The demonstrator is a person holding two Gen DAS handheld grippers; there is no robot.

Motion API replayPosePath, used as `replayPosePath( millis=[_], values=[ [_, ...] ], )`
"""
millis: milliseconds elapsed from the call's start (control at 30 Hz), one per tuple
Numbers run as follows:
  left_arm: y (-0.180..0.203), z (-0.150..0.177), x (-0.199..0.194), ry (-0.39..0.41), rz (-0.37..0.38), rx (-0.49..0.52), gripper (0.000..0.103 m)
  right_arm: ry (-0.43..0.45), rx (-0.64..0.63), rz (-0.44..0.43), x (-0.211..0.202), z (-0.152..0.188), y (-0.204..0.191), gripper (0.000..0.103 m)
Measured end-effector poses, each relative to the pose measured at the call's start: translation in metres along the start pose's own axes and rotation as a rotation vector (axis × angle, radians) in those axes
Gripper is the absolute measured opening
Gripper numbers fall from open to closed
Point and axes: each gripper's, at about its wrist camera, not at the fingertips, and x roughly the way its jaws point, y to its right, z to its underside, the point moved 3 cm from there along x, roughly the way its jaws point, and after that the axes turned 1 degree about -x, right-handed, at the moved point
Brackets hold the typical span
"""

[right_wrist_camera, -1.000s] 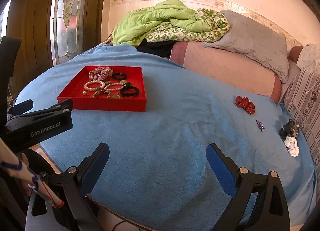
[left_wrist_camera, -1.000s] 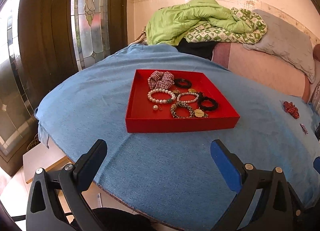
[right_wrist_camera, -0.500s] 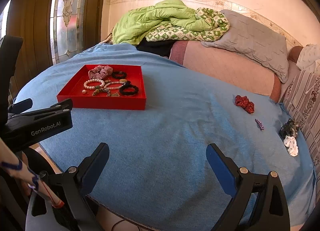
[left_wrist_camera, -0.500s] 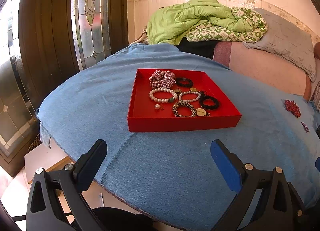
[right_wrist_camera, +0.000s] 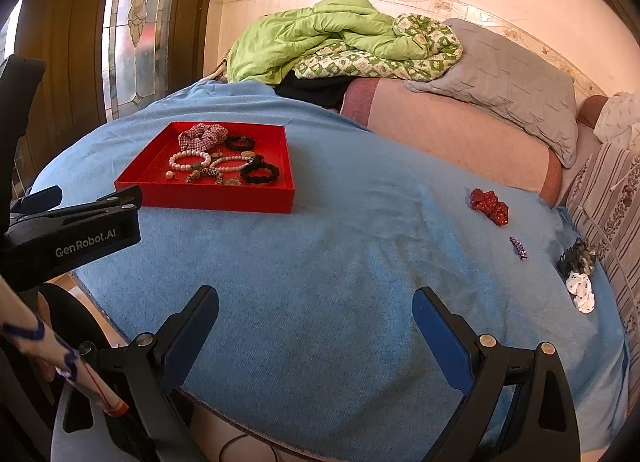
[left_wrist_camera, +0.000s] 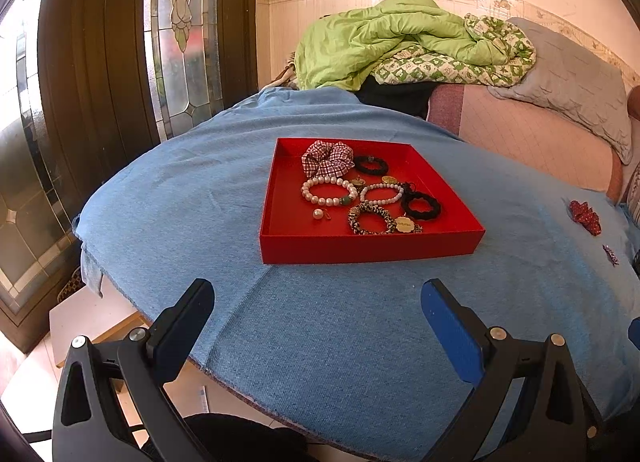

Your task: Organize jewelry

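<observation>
A red tray [left_wrist_camera: 360, 249] [right_wrist_camera: 208, 198] sits on the blue cloth. It holds a plaid scrunchie [left_wrist_camera: 328, 158], pearl bracelets [left_wrist_camera: 326, 192], black hair ties [left_wrist_camera: 420, 206] and a beaded bracelet. A red scrunchie [right_wrist_camera: 489, 205] [left_wrist_camera: 585, 215], a small purple clip [right_wrist_camera: 518, 247], and a dark and a white scrunchie [right_wrist_camera: 578, 274] lie loose on the cloth to the right. My left gripper [left_wrist_camera: 316, 302] is open and empty, short of the tray. My right gripper [right_wrist_camera: 316, 306] is open and empty over bare cloth.
The blue cloth [right_wrist_camera: 340, 270] covers a round table whose near edge [left_wrist_camera: 168, 326] drops to the floor. Behind are a sofa with a green quilt [right_wrist_camera: 320, 38] and a grey pillow [right_wrist_camera: 508, 70]. A wooden door with stained glass [left_wrist_camera: 180, 30] stands at left.
Both views have shifted only slightly; the tray sits a touch lower and closer in the frames. Both grippers stay open and empty.
</observation>
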Motion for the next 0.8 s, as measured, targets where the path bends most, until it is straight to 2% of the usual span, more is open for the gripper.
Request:
replayPosePath(
  millis=[800],
  values=[
    [-0.0024,0.0001,0.0001,0.0,0.0,-0.002,0.103,-0.016,-0.022,0.003,0.0035,0.0048,-0.0019,0.099]
  ],
)
